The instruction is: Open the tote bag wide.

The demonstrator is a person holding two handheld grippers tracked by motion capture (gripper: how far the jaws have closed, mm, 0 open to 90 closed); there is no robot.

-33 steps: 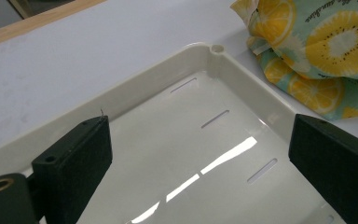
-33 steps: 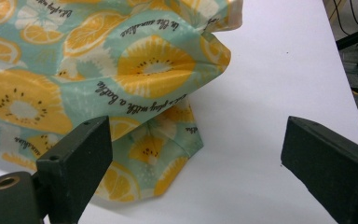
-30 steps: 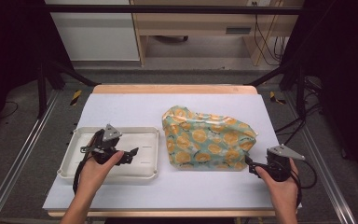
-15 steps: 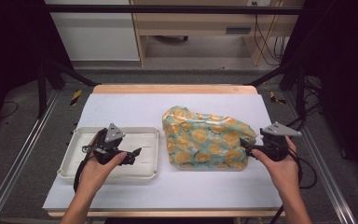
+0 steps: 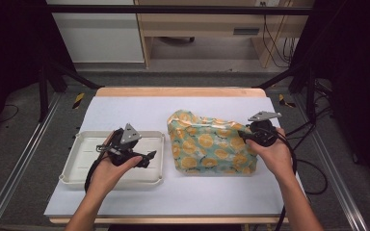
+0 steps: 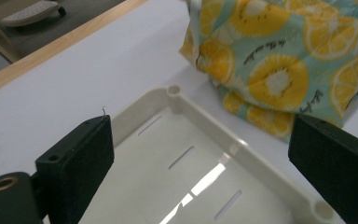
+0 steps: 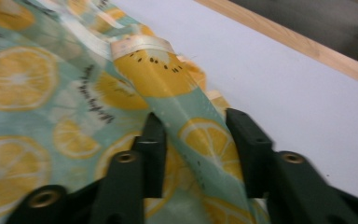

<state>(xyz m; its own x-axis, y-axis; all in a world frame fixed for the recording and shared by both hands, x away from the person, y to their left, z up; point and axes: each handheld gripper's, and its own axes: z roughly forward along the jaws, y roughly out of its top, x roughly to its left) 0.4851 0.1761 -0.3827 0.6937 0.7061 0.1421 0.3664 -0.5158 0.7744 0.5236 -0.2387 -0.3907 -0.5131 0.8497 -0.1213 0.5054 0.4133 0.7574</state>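
Right hand-held gripper (image 7: pixel 193 140) pinching a raised fold of the fruit-print bag (image 5: pixel 212 142), which lies on the right half of the white worktop (image 5: pixel 139 110), nearer the front edge than the rear one. The jaws have just been closing, and in the right gripper view a ridge of the film stands between the two black pads, which press on it from either side. The left hand-held gripper (image 5: pixel 142 158) hovers over the cream tray (image 5: pixel 74 168) near the worktop's front left corner; its jaws stand wide apart with nothing between them, and the bag's left end lies just beyond the tray's far corner in the left gripper view.

Risks, as judged from this arrangement. The grip takes only a thin fold of slick film near the bag's right end, so a lift could let the fold slide out of the pads, or the bag's unsupported left end could sag and drag across the worktop. A swing toward the tray might catch the bag on the tray's raised rim. What the bag contains cannot be told, so a shift of weight inside it is possible.

Writing: short dark cursive words sit between the printed citrus and kiwi slices; they are too small and slanted to read. No brand label can be made out.
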